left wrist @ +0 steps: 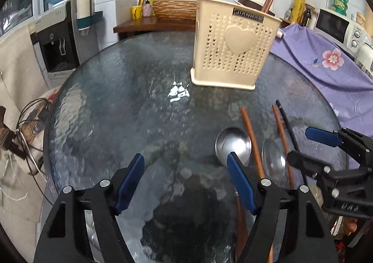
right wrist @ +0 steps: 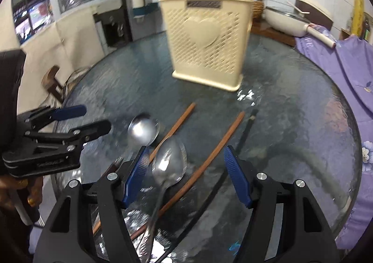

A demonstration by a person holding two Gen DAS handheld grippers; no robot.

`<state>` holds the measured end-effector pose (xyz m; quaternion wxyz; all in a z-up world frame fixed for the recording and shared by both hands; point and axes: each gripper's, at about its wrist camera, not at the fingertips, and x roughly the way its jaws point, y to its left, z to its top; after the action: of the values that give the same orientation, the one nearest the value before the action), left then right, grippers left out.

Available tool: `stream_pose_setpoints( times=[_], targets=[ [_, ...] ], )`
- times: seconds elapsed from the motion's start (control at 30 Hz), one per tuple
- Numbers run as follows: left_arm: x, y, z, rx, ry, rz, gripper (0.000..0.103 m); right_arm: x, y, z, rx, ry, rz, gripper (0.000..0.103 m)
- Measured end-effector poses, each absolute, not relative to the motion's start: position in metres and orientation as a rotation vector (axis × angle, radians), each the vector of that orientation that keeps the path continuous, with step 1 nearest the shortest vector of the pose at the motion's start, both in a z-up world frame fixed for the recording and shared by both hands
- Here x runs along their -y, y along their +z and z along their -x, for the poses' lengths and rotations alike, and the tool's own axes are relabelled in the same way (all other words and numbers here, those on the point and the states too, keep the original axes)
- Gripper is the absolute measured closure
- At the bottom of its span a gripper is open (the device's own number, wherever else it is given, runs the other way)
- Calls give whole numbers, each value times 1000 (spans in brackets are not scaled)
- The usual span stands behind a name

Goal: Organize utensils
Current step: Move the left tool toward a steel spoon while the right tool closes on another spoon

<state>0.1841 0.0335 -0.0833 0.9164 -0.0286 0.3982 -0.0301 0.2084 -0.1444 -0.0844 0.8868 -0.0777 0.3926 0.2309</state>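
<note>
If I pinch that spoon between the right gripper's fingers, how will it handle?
Probably slippery: the spoon is polished metal lying on a glass table. Its thin handle looks stiff, though it may pivot in the right gripper. The rounded bowl might rock when nudged.

Round glass table [left wrist: 116,104]; holder [left wrist: 233,53] standing on it; nearer than holder, lying flat: two spoons [left wrist: 233,144], chopsticks [left wrist: 251,137].

Left gripper [left wrist: 185,168]: tilted downward, blue-padded jaws spread apart, nothing between the pads. Right gripper [right wrist: 186,162]: tilted downward just beside the left, jaws likewise spread, pads pressing on nothing. A hand [right wrist: 14,195] grips the left gripper's handle.
</note>
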Motion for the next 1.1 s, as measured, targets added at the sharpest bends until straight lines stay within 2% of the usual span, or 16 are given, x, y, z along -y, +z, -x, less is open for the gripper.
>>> stream_pose_setpoints(
  times=[0.1,0.27,0.33,0.57,0.67,1.1],
  targets=[
    [-31,-86,-180,-834,-68,46,39,140,-87,-204,-818,482,172,37],
    [-25,-91,-175,-846,-87,34,39,130,-91,-200,-834,502,222,39],
    [-26,-91,-175,-847,-85,41,39,126,-92,-201,-839,502,242,43],
    [-29,-88,-176,-841,-71,49,39,123,-97,-210,-860,497,268,43],
    [-30,-87,-178,-843,-72,46,39,120,-101,-215,-870,496,298,47],
    [-37,-87,-181,-848,-63,55,39,121,-106,-218,-912,506,349,48]
  ],
)
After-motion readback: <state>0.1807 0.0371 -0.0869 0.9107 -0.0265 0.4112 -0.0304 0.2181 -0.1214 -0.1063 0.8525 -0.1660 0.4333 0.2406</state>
